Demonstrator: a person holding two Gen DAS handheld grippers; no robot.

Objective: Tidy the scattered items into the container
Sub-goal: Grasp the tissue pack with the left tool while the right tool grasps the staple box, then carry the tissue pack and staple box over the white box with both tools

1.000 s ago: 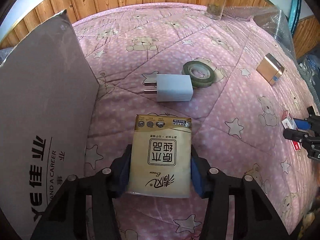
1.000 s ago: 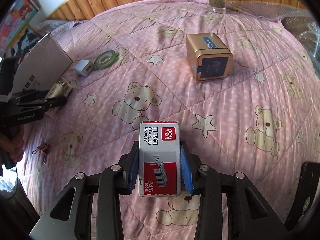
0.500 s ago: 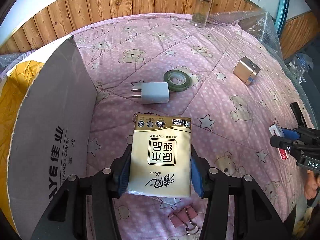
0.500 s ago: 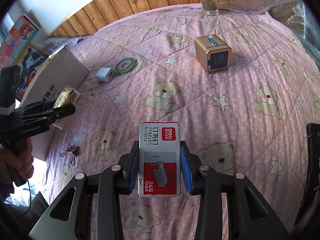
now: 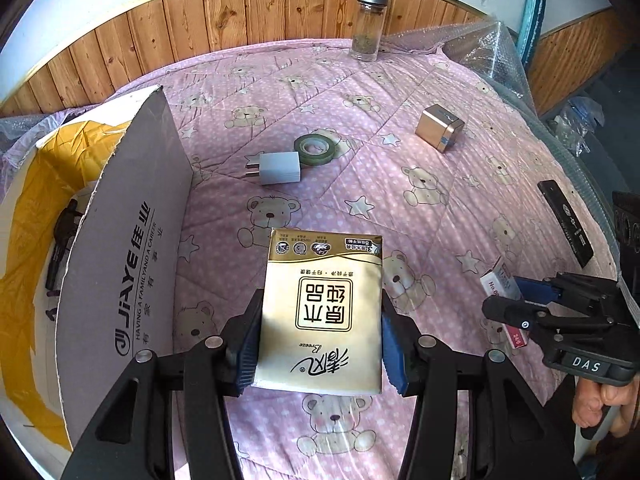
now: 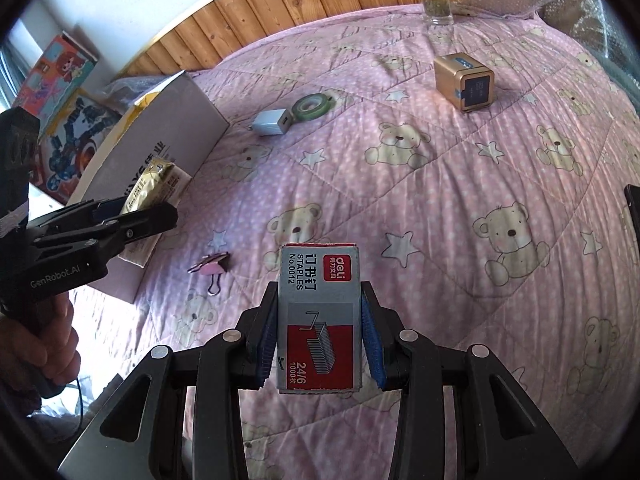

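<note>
- Left gripper [image 5: 320, 328] clamped on a gold tissue pack [image 5: 322, 312], blue pads pressed to both long sides, pack held above the pink bear-print quilt [image 5: 420, 168] just beside the grey cardboard box [image 5: 132, 240].
- Right gripper [image 6: 320, 336] clamped likewise on a red-and-grey staples box [image 6: 318, 320], held over the near middle of the quilt.
- Only from the left wrist: the box interior, lined in yellow, with a dark object [image 5: 60, 240] lying against the far wall; too shadowed to identify.
- Only from the left wrist: a flat black bar [image 5: 566, 222] near the quilt's right edge, complete; in the right view just a sliver at the frame's right border.
- Only from the right wrist: a pink binder clip [image 6: 212, 268] on the quilt near the box's near corner, hidden in the left view behind the gripper and pack.
- Only from the right wrist: colourful toy cartons [image 6: 60, 92] beyond the box, off the quilt's left edge.
- In both views: white charger [image 5: 278, 168] touching a green tape roll [image 5: 316, 148] mid-quilt, gold cube [image 5: 440, 128] well apart toward the right edge, glass jar [image 5: 368, 26] at the far edge by the wood panelling; jar top cut off in the right view.
- Each hand visible only partly, at the frame edges, wrapped round the opposite gripper's handle.
</note>
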